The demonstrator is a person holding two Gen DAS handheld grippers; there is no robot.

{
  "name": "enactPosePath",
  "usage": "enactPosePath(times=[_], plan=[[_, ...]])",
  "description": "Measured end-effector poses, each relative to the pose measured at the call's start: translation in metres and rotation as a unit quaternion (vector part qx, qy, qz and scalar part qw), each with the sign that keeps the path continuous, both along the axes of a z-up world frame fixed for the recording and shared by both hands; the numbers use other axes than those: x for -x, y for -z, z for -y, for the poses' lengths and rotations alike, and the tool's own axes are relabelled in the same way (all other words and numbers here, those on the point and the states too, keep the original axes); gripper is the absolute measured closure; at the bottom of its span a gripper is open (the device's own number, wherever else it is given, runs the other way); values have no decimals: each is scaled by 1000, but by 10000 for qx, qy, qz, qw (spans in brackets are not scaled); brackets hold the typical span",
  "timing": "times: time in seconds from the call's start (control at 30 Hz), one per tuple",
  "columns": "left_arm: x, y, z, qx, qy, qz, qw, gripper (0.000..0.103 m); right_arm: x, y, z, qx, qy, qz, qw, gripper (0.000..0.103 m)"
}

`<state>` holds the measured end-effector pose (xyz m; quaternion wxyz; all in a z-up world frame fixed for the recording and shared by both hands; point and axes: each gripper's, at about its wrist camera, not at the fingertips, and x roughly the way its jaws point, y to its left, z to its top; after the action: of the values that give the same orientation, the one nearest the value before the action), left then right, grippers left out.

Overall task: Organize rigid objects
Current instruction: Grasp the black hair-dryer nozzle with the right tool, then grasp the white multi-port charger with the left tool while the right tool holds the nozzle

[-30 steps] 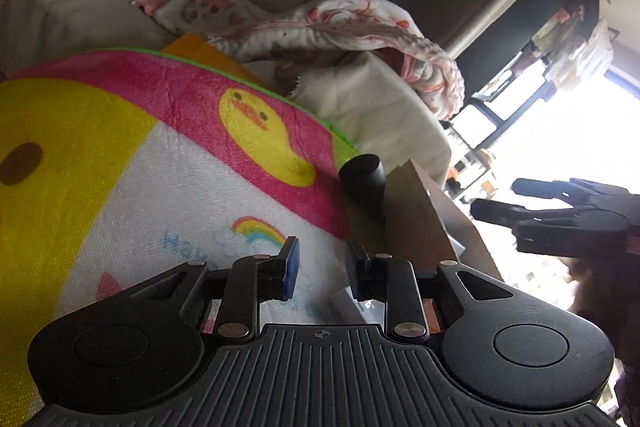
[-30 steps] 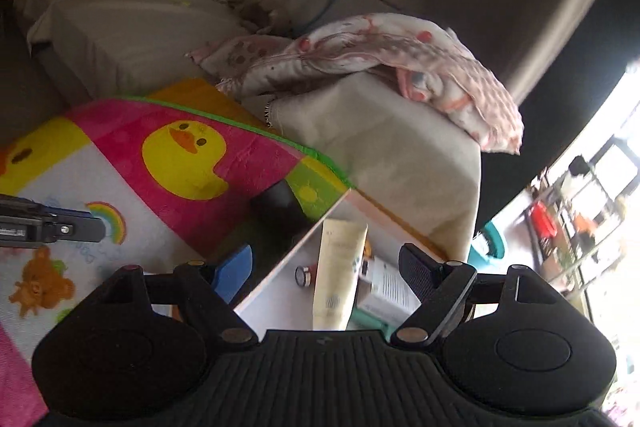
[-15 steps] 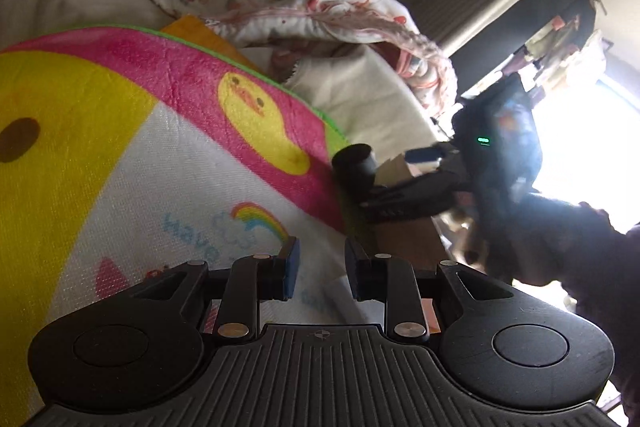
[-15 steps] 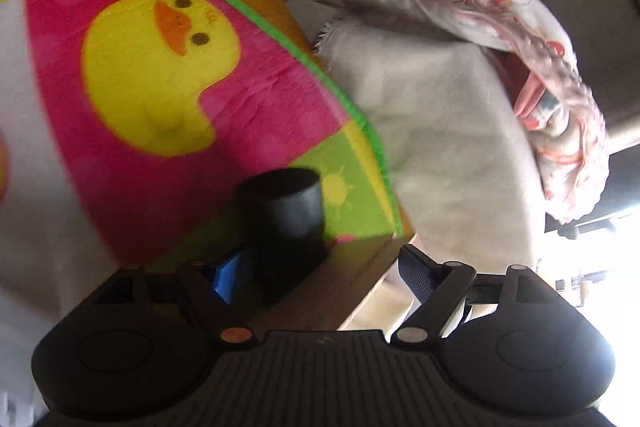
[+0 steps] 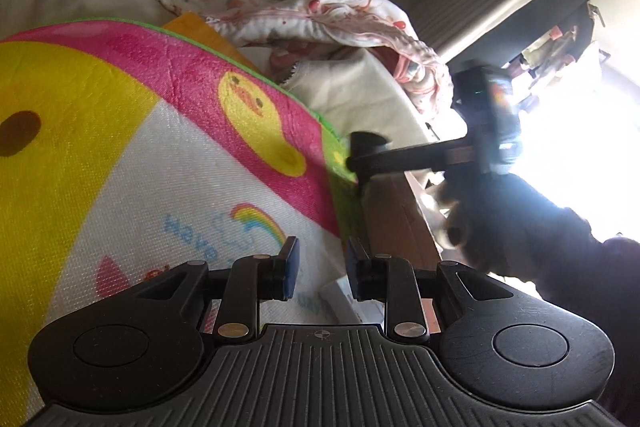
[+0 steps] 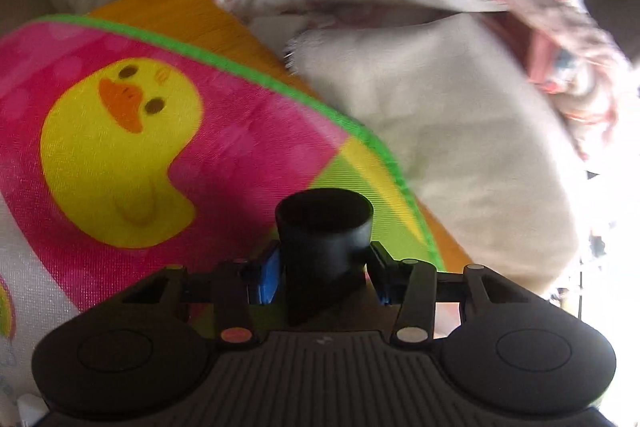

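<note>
Right gripper: the right gripper (image 6: 322,277), at the bottom centre of the right wrist view, had just been closing, and its blue pads sat against both sides of the black cylindrical cap-like container (image 6: 325,227); I judged it clamped on it.
Container's place: lower centre of that view, standing on the near corner of the duck-printed pink, yellow and green mat (image 6: 120,131) that covered the worktop.
Long axis: upright, rising out between the pads toward the frame's middle, so a lift looked like the fitting next move.
Left gripper: the left gripper (image 5: 319,269), bottom centre of the left wrist view, stood nearly together and empty over the mat.
Nearer hand: the right; from the left view the container (image 5: 366,147) lay well apart, right of centre.
Beyond: a brown cardboard box (image 5: 400,219) beside the mat's edge, then a cream sofa (image 6: 460,131).
</note>
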<state>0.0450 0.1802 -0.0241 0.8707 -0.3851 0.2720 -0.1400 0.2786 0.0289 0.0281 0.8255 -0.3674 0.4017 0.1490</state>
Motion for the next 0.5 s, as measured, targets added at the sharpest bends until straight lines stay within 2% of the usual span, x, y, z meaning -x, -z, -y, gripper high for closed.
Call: enactPosePath(times=[0.13,0.27,0.4,0.5], plan=[[-1,1,-2,3,-42,-28,10000,76,28,-48,22,-1064,241,74,9940,58],[-1,1,-1,-31,-35,-42,10000,76,88,-93,60,-1933,220,128,9808,58],[-1,-1,5,-181,54,-44,9998,76,158,-105,112,-2151,326,65,9760,58],[1,-11,20,-642,150,-60,9978,76,204,-91,149,-1831,590,-87,9813,58]])
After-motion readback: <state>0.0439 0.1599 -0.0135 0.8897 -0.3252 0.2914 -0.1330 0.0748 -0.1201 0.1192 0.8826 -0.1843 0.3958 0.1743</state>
